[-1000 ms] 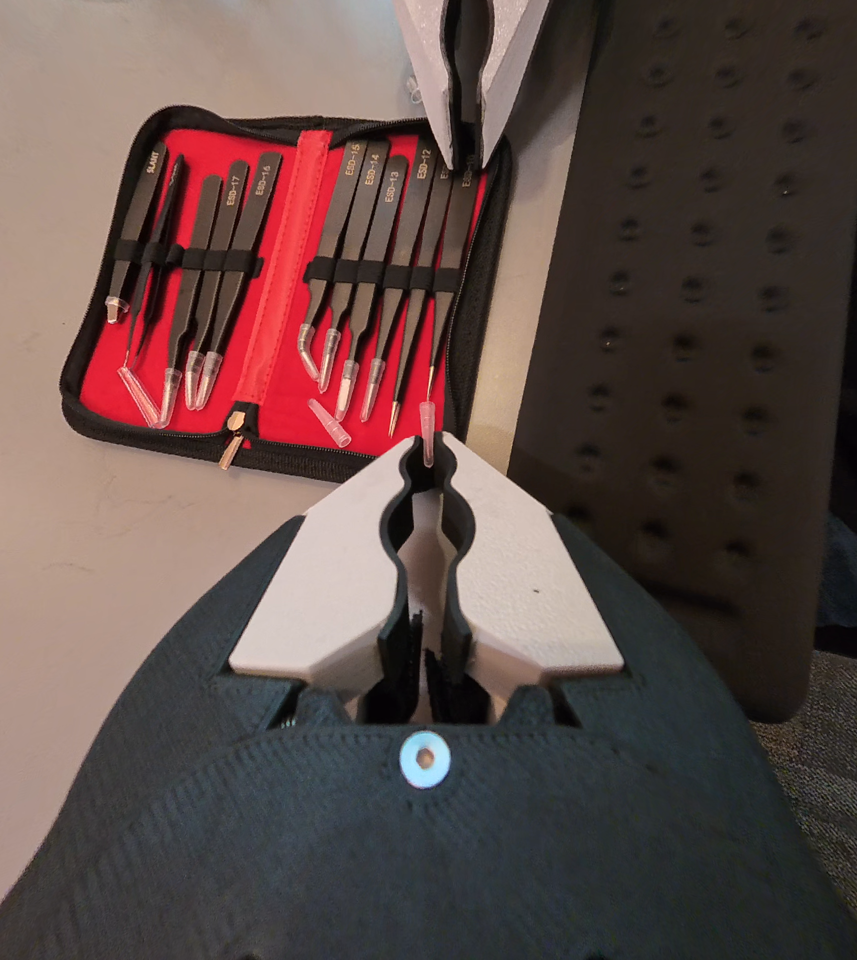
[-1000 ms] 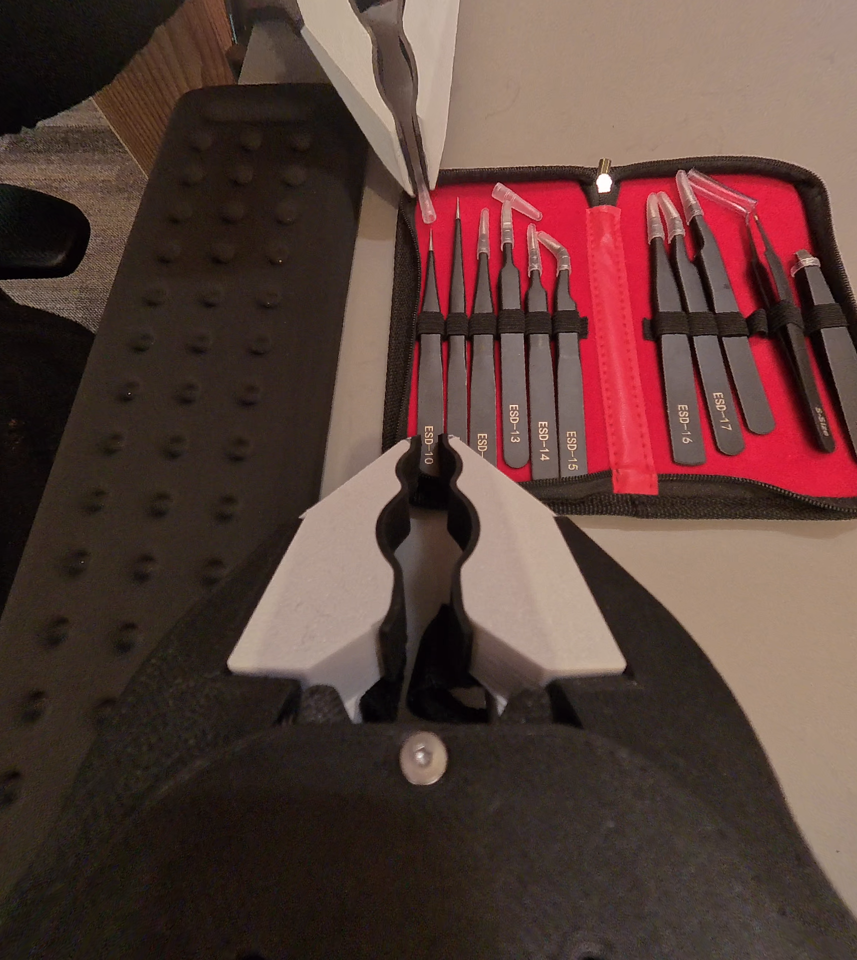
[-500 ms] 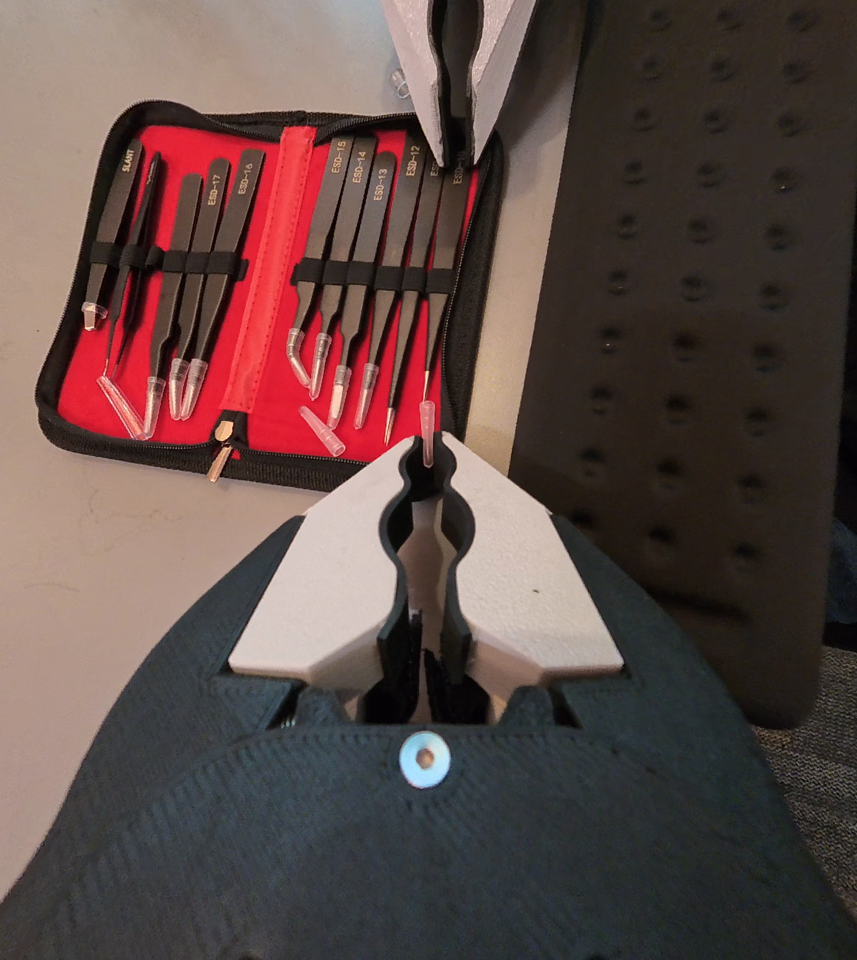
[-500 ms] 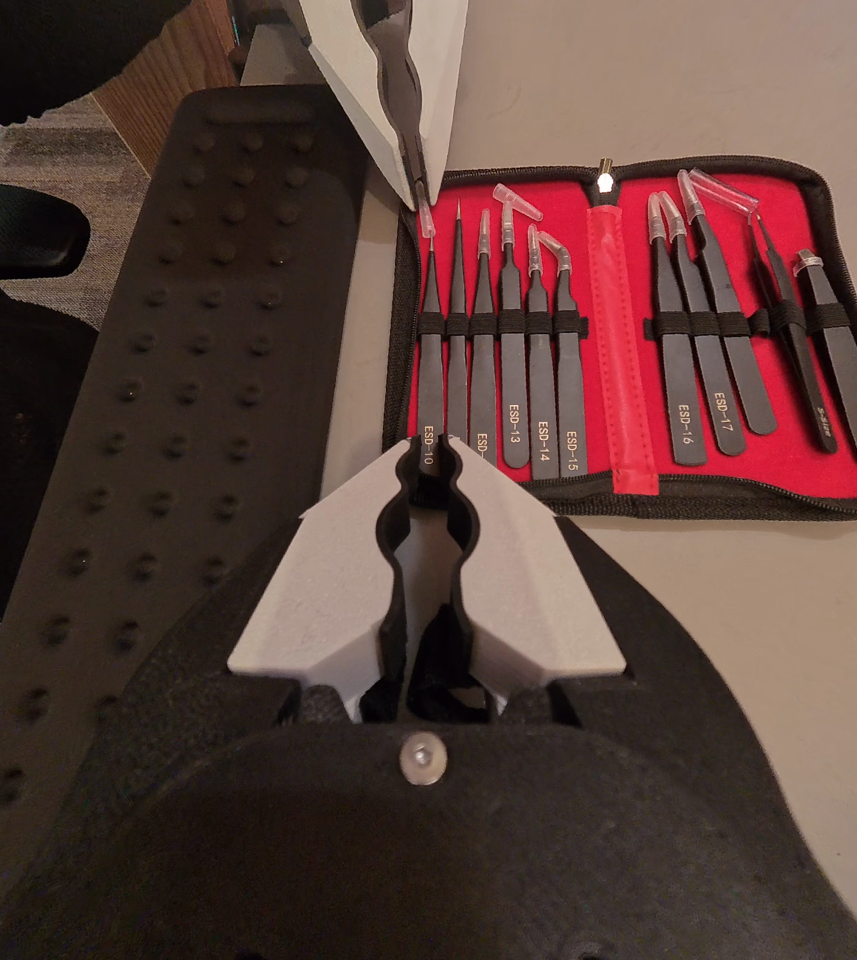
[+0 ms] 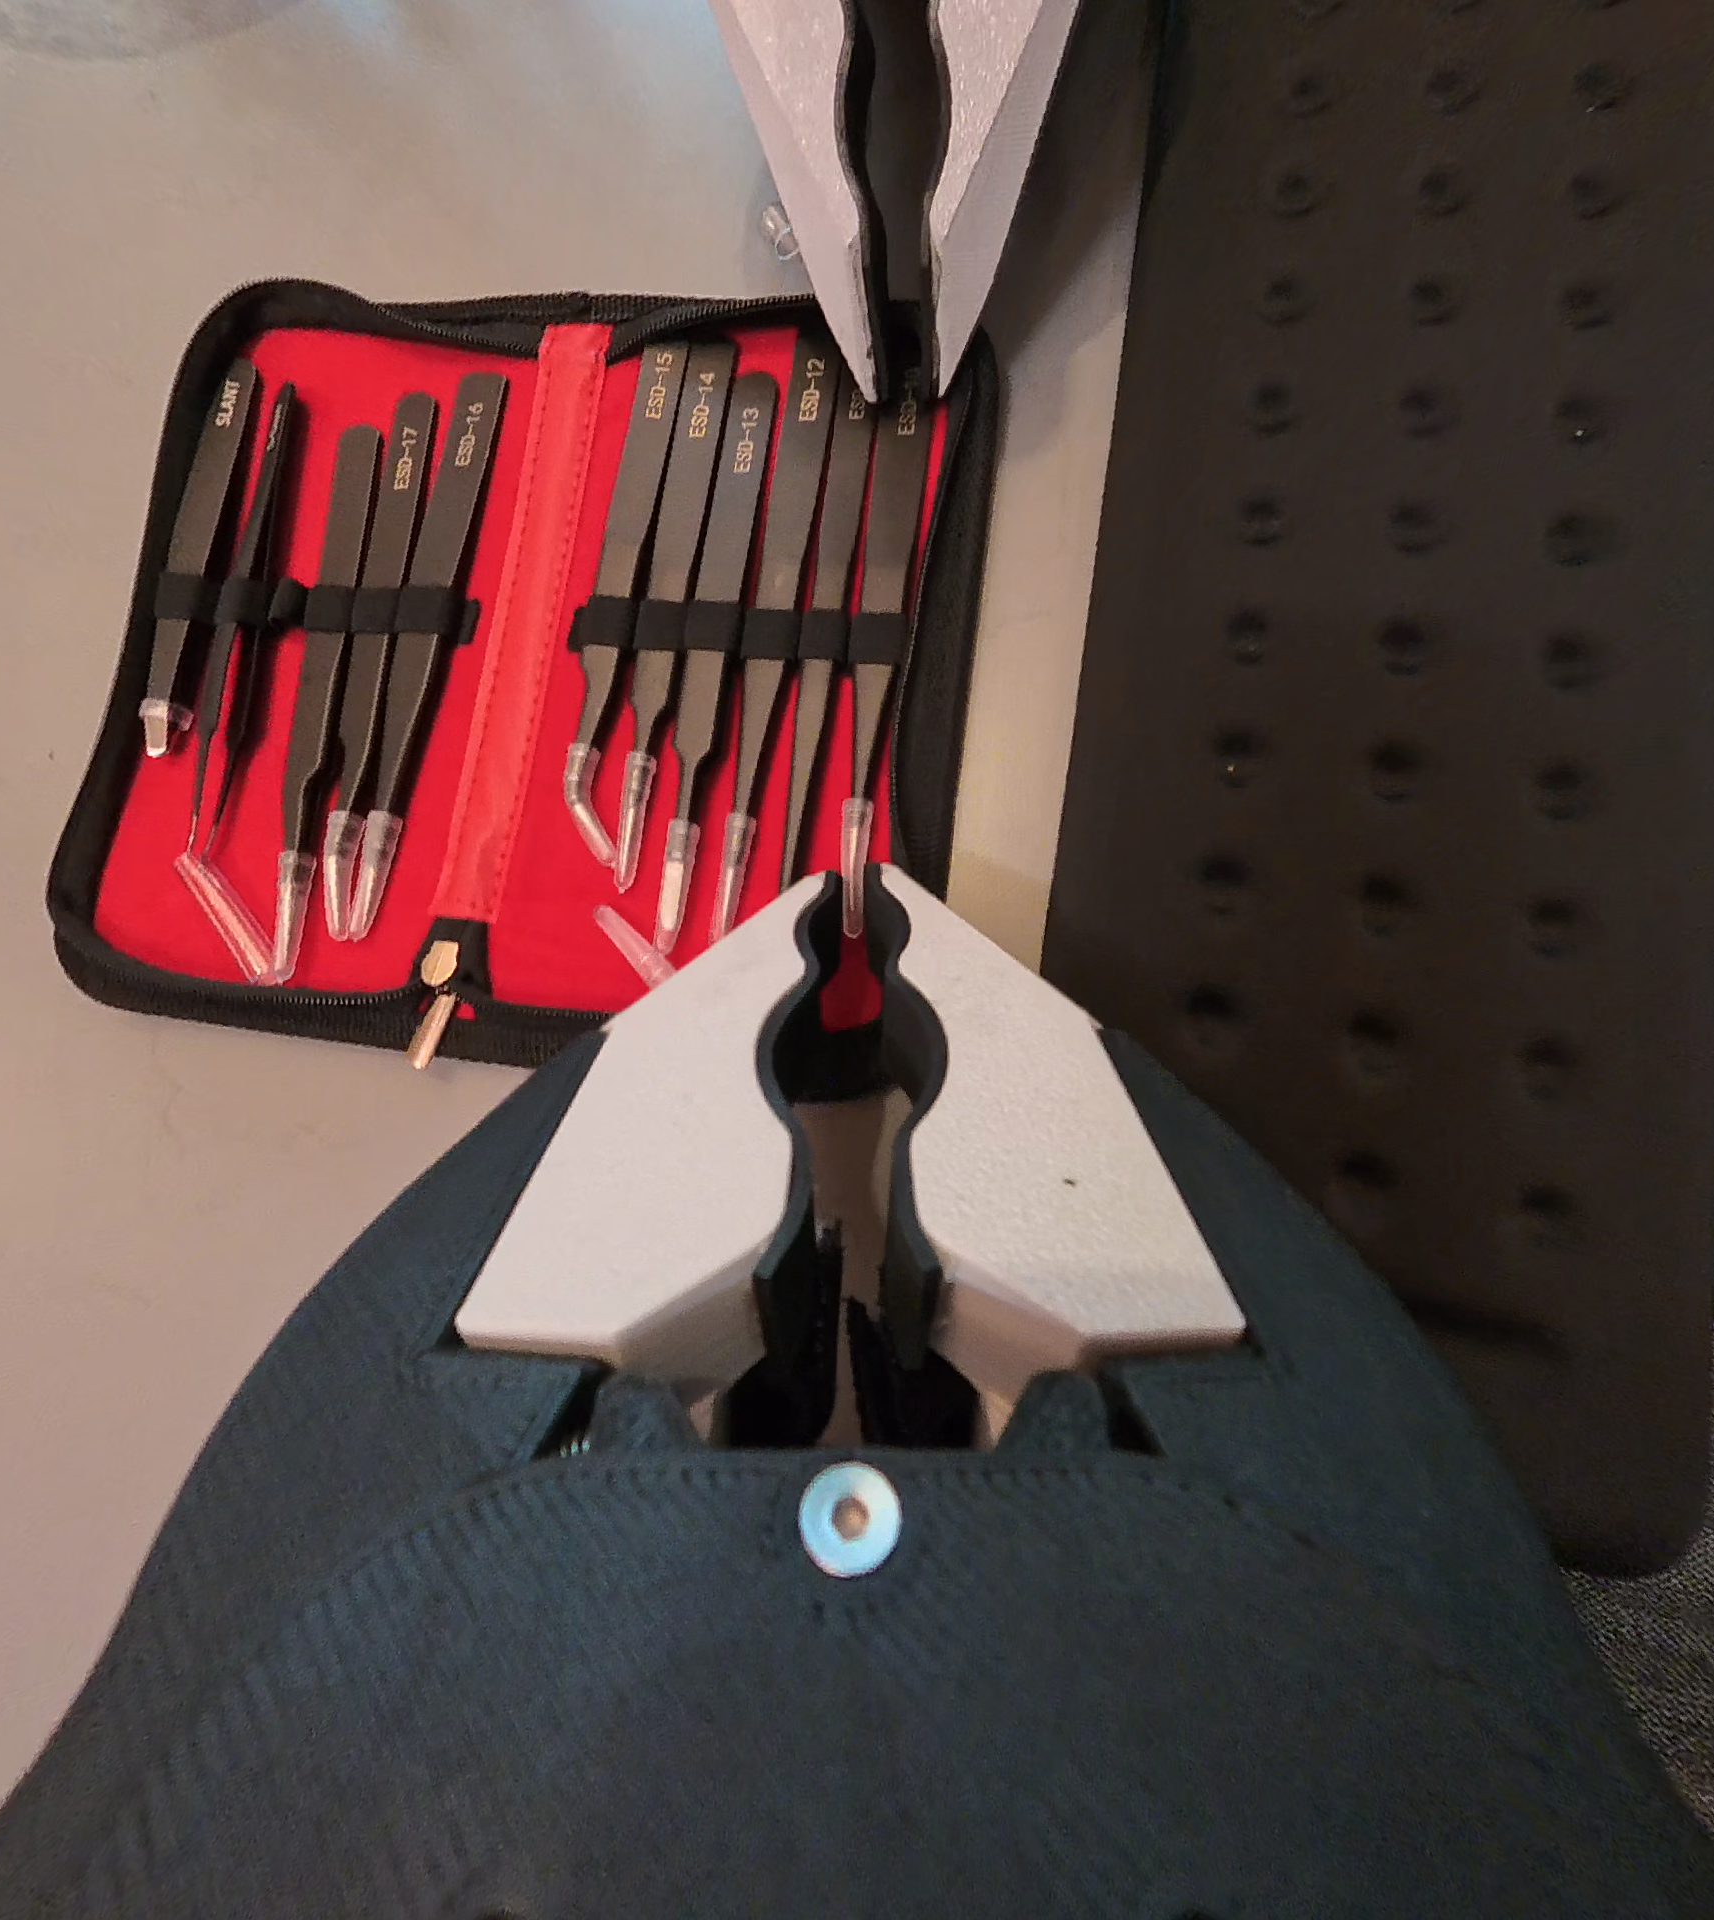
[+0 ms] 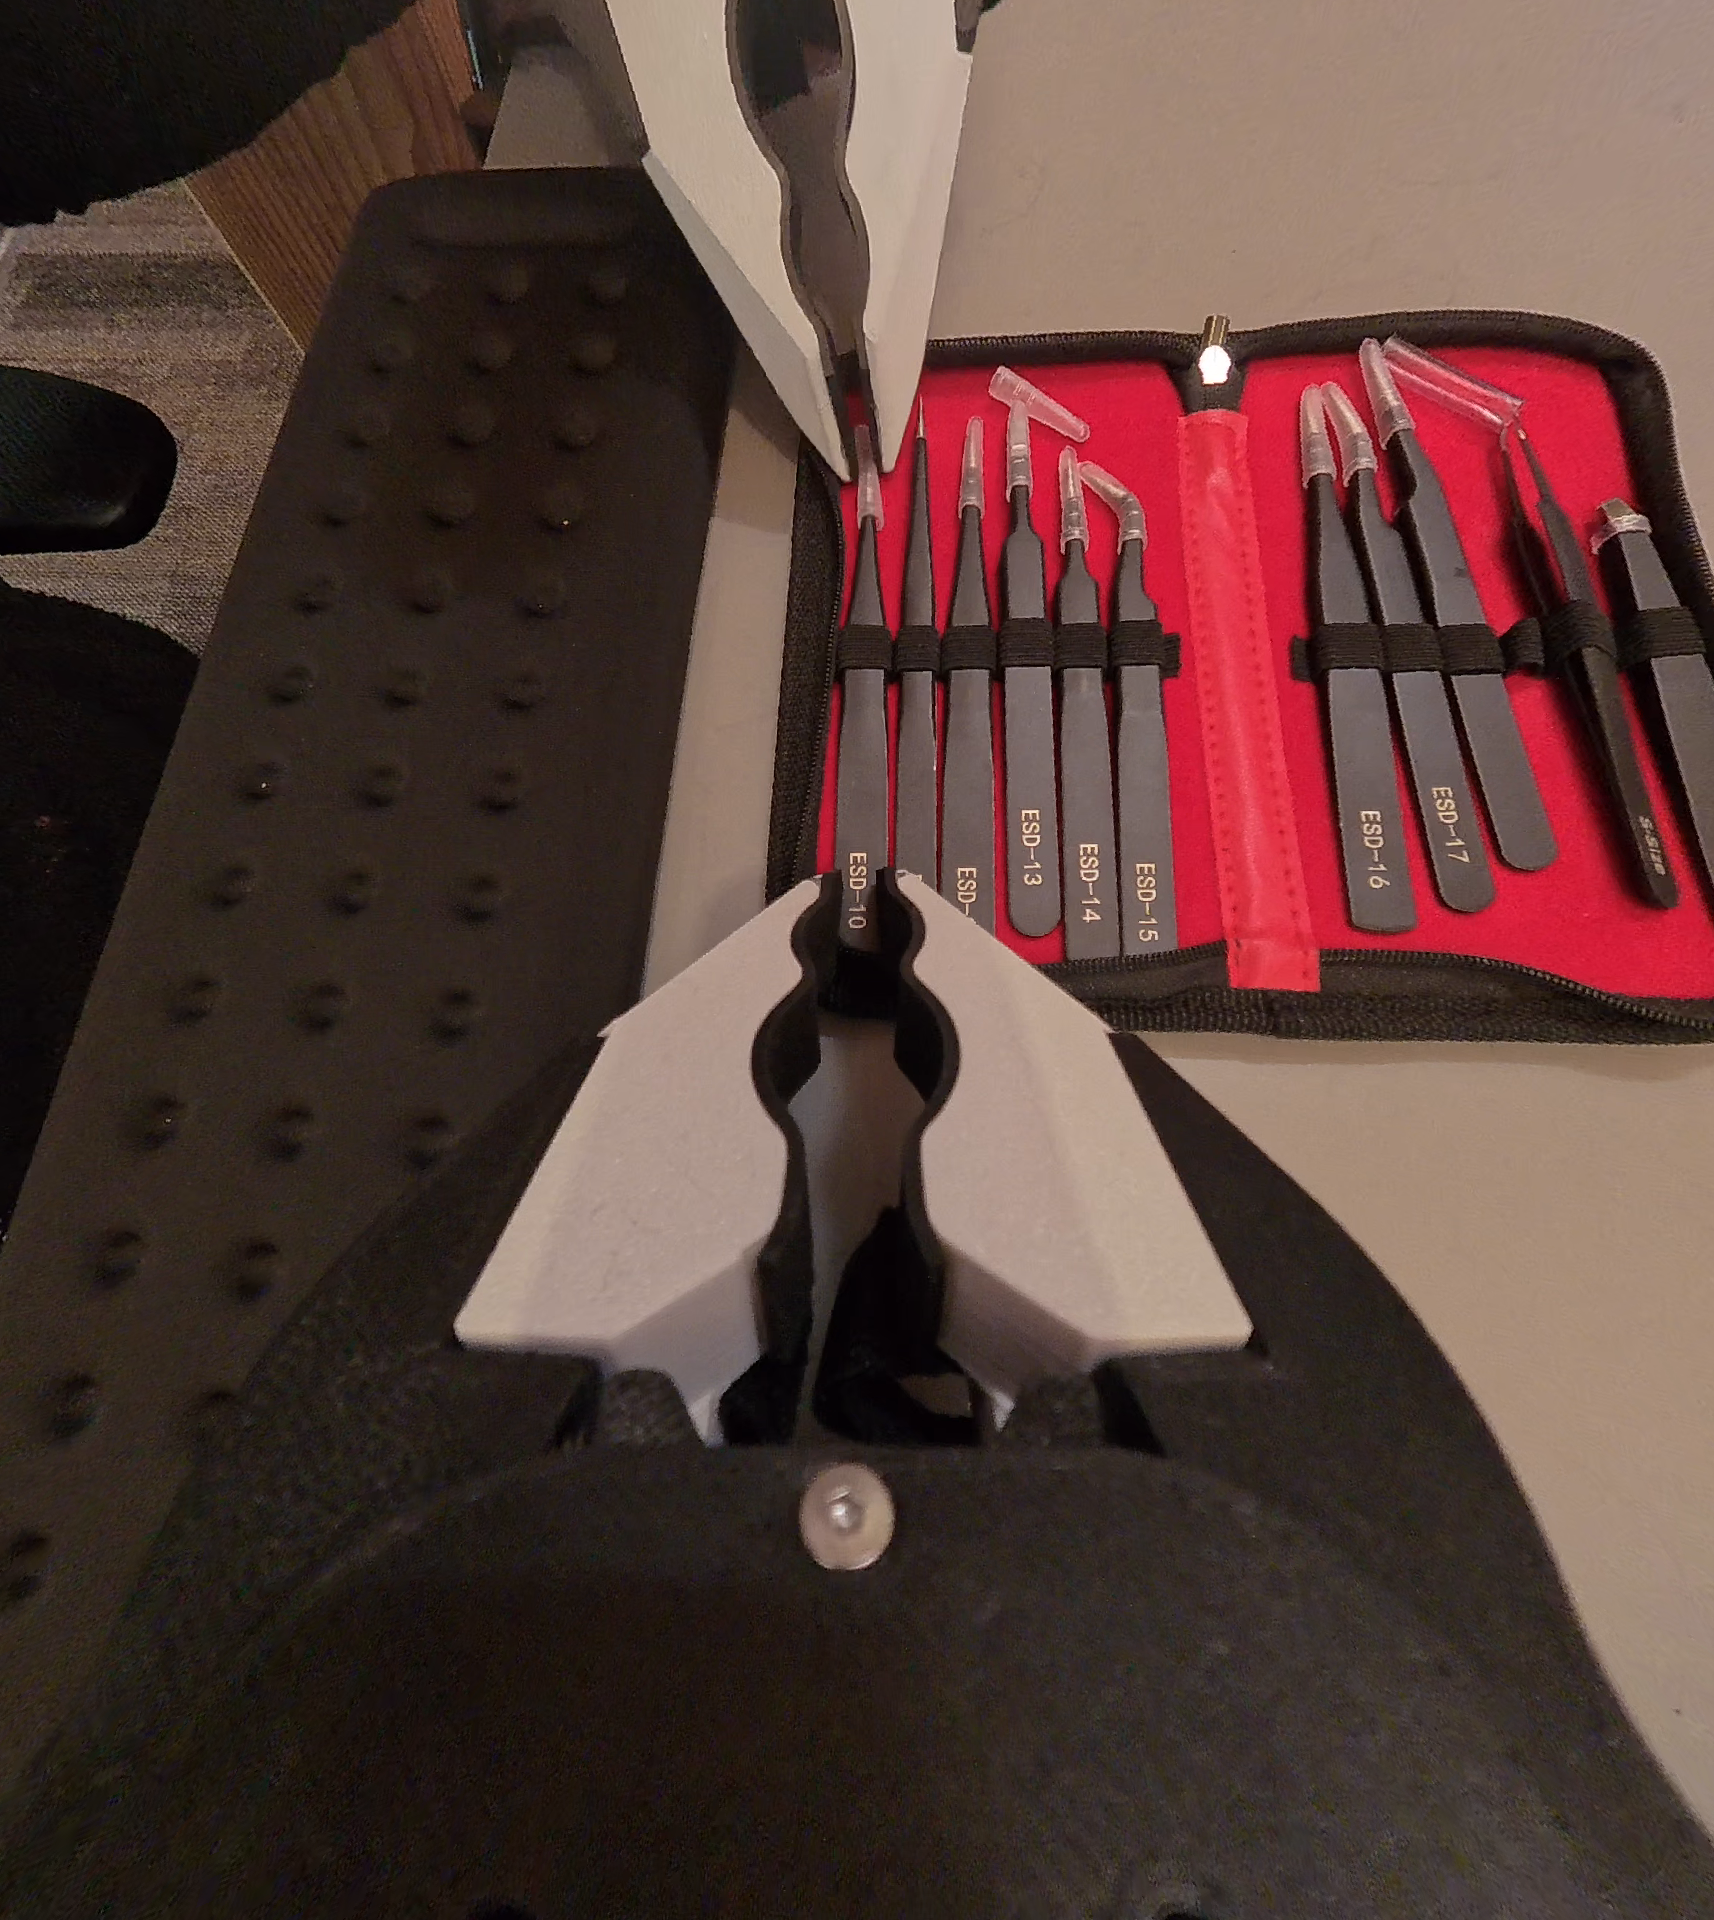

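Two tongs at opposite ends of one tweezer in an open case

Left wrist view: left tongs (image 5: pixel 851 896), grey wedge fingers nearly closed, pinch the clear cap (image 5: pixel 854 844) of the outermost black tweezer (image 5: pixel 882 582) in the red-lined zip case (image 5: pixel 520 665) on the worktop (image 5: pixel 105 1195).
Right wrist view: right tongs (image 6: pixel 858 894), slightly parted, straddle that tweezer's handle end; contact unclear. Dimpled black pad (image 6: pixel 396 727) alongside.

A black zippered fabric case (image 6: pixel 1653 374) with a bright red lining holds slim black metal tweezers (image 6: pixel 1029 717) with clear plastic tip caps. The tabletop (image 6: pixel 1352 156) is pale beige. A black dimpled foam pad (image 6: pixel 365 727) lies beside it.
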### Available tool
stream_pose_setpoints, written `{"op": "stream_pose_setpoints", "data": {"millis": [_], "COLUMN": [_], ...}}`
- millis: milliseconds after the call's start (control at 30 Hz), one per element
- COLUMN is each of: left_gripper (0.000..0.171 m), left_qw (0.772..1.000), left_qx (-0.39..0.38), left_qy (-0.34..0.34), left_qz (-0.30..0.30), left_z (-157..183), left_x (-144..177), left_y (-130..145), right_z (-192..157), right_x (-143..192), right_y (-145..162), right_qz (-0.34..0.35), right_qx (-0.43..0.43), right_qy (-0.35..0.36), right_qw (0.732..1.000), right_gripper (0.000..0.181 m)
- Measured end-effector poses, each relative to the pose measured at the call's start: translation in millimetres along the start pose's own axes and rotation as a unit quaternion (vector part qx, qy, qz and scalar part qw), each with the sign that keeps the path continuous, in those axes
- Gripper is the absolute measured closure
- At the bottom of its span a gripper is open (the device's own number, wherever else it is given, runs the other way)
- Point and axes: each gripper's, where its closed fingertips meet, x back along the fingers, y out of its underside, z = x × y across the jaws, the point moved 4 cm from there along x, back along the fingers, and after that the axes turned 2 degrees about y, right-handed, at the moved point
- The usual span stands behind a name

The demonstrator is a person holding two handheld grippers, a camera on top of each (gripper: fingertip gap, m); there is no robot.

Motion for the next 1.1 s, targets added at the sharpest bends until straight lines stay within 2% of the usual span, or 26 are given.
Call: {"op": "stream_pose_setpoints", "data": {"millis": [167,233,300,400,600,833,1000,1100], "left_gripper": [0.169,0.158,0.157,0.155,0.161,0.168,0.17,0.17], "left_qw": [1.0,0.999,0.998,0.998,0.992,0.989,0.983,0.981], "left_qx": [0.001,0.014,0.026,0.037,0.058,0.098,0.104,0.11], "left_qy": [-0.012,-0.023,-0.035,-0.057,-0.081,-0.088,-0.122,-0.154], "left_qz": [0.004,0.024,0.042,0.018,-0.075,-0.074,-0.087,-0.052], "left_z": [0.0,-3.3,-10.1,-22.8,-35.9,-30.1,-29.6,-30.3], "left_x": [-0.6,10.0,22.4,28.3,14.3,9.2,11.9,21.6], "left_y": [-4.5,-8.3,-10.8,-5.6,9.5,10.1,10.7,5.4], "right_z": [0.0,0.0,0.1,0.3,0.6,1.0,2.2,5.1], "right_x": [-0.1,0.0,0.0,0.1,0.4,0.8,1.7,3.3], "right_y": [-0.1,0.0,-0.1,-0.1,0.0,0.2,0.3,-0.4], "right_qz": [0.0,0.0,0.0,0.0,0.0,0.0,0.001,0.004], "right_qx": [0.0,0.0,0.0,0.0,0.003,0.005,-0.002,-0.008], "right_qy": [0.0,0.0,-0.001,-0.001,0.002,0.002,0.001,0.005], "right_qw": [1.0,1.0,1.0,1.0,1.0,1.0,1.0,1.0], "right_gripper": [0.177,0.177,0.177,0.177,0.177,0.176,0.176,0.175]}}
